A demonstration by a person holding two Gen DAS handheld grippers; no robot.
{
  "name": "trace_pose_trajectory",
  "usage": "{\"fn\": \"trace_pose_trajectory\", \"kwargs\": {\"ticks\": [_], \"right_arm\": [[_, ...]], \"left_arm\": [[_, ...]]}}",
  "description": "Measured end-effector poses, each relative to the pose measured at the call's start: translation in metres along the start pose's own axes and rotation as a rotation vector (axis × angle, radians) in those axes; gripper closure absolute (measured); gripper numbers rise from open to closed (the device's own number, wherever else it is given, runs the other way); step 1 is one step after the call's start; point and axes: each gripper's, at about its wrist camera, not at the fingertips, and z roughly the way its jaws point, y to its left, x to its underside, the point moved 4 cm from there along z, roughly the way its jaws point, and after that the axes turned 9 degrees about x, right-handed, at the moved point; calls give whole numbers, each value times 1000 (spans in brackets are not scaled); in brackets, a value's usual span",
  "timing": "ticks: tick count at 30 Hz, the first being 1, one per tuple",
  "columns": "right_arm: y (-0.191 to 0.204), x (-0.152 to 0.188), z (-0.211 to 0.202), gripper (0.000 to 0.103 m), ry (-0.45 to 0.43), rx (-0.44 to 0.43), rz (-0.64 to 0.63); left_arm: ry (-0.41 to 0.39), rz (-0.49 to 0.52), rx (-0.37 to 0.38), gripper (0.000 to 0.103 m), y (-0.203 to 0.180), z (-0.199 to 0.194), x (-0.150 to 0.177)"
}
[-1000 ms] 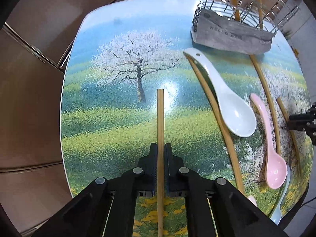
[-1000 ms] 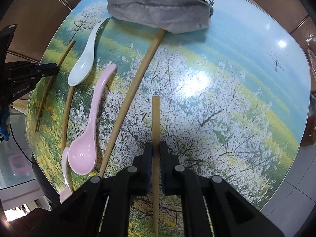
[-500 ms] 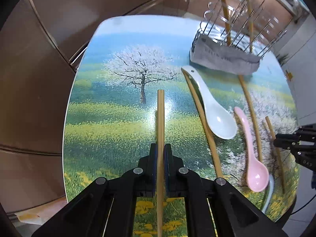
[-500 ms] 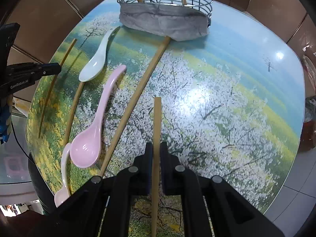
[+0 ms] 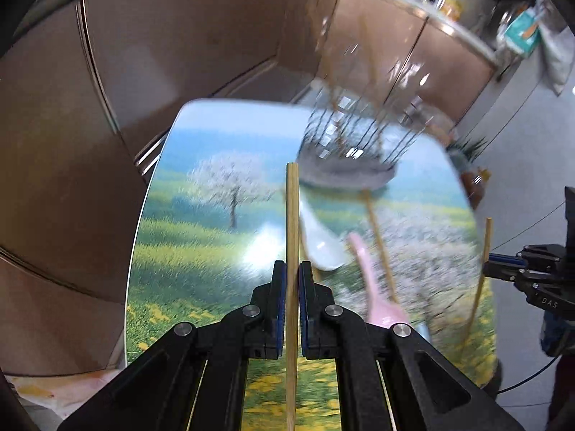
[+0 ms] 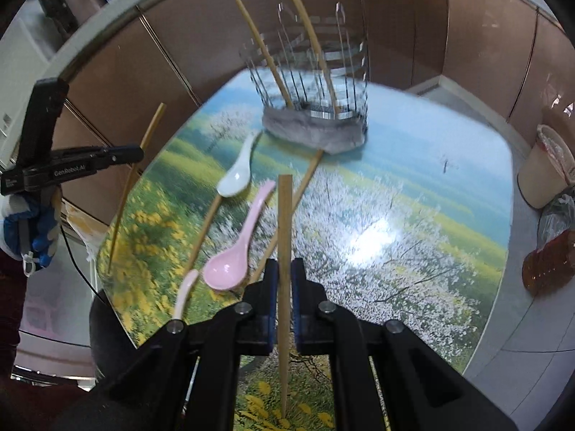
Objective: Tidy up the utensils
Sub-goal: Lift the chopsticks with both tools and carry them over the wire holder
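Note:
My left gripper (image 5: 292,273) is shut on a wooden chopstick (image 5: 291,222) and holds it above the table. My right gripper (image 6: 284,273) is shut on another wooden chopstick (image 6: 284,222), also lifted. A wire utensil basket (image 6: 316,82) with a grey cloth base stands at the table's far side and holds two chopsticks; it shows blurred in the left wrist view (image 5: 352,143). A white spoon (image 6: 237,176), a pink spoon (image 6: 237,251) and two loose chopsticks (image 6: 291,204) lie on the table. The left gripper also shows at the left of the right wrist view (image 6: 118,154).
The table (image 6: 413,179) has a printed landscape top with rounded edges. A small pale spoon (image 6: 185,292) lies near its front left edge. Brown cabinet walls stand behind. A bin (image 6: 546,168) and a bottle of amber liquid (image 6: 550,262) sit on the floor at right.
Both grippers have risen and tilted up with their chopsticks, so the table looks farther and the cabinets come into view. The utensils on the table have not moved.

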Motion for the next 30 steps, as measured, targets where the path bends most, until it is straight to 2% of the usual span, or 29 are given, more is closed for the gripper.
{"fn": "trace_pose_trajectory", "kwargs": {"ticks": [7,15,22,27,30], "right_arm": [[12,-47,-65,97,-205,-4,-4],[32,-114,-115,97,-398,-8,-40],[28,-170,-134,97,-561,22,-14],[13,-206,-128,97,-640,47,10],[7,-219,-112,97,-683,98,8]], "left_arm": [[-203,28,94,97,-41,-52,-44],[-433,67,155,97,-74,-96,-110],[-593,60,160,97,-76,-97,-156],[-643,70,145,97,-75,-79,-183],[-677,85,122,97,-73,-62,-193]]}}
